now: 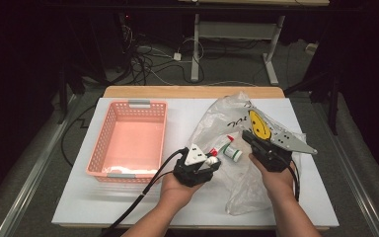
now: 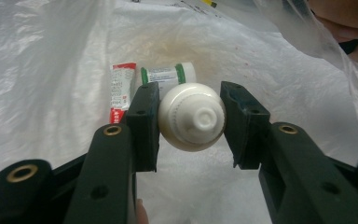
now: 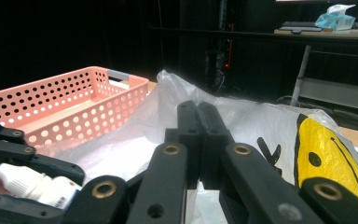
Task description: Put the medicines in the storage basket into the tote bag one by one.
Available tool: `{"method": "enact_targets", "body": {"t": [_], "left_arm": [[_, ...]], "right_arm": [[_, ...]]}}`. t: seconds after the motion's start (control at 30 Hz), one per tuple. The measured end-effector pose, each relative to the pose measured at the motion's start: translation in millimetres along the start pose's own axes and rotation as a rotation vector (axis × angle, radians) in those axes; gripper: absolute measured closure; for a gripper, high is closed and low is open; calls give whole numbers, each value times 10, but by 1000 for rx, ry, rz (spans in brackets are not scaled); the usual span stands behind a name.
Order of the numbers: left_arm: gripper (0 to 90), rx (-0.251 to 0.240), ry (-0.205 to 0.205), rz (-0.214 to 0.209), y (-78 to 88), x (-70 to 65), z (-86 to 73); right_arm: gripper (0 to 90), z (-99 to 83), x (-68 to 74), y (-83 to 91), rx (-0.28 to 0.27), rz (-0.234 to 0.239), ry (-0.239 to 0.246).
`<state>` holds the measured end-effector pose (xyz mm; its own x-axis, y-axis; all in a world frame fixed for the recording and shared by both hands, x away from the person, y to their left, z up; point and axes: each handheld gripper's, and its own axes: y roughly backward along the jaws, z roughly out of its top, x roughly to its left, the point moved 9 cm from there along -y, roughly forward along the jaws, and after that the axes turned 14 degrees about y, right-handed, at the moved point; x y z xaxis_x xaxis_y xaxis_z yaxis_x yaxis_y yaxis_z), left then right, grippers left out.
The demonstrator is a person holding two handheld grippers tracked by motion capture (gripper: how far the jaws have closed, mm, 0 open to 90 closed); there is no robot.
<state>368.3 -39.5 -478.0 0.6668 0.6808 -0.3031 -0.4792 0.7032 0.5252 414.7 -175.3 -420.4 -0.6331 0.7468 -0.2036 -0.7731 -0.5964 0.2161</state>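
On the white table top (image 1: 128, 207), just right of the pink perforated plastic basket (image 1: 128, 143), the left gripper (image 1: 211, 161) has its jaws clamped on a small white plastic bottle (image 2: 192, 116). In the left gripper view you look straight down the bottle's capped end, with one black pad pressed on each side of its round body. It sits at the mouth of the crinkly clear plastic bag with the yellow smiley face (image 1: 227, 116).

The right gripper (image 3: 198, 135) has its jaws shut tight; whether it's pinching the bag film, which drapes right round its jaws, I can't tell.

Still lying on the bag: a little white bottle with green bands (image 2: 168, 73) and a red-and-white tube (image 2: 122, 86), side by side just past the held bottle.

Handling-wise, my guess is the white bottle is light and fairly stiff, but smooth and round, so it could roll or squirt out of flat pads if squeezed off-centre. Across the widest part of the body (which is where it's held now) looks like the safest spot, not the narrow cap. The tube is probably softer and flat, so take it across its width. The bag is floppy and slippery and will drag along if a pad catches it.
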Motion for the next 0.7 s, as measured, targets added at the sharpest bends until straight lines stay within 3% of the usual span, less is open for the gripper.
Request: {"method": "enact_targets", "body": {"t": [0.3,0.7], "left_arm": [[580,28,-33,31,-246,-67,41],[579,59,-17,53,-443,-18,-11]], "right_arm": [[900,5,13,-5,-4,3,1],[900,24,-9,9,-12,3,1]]}}
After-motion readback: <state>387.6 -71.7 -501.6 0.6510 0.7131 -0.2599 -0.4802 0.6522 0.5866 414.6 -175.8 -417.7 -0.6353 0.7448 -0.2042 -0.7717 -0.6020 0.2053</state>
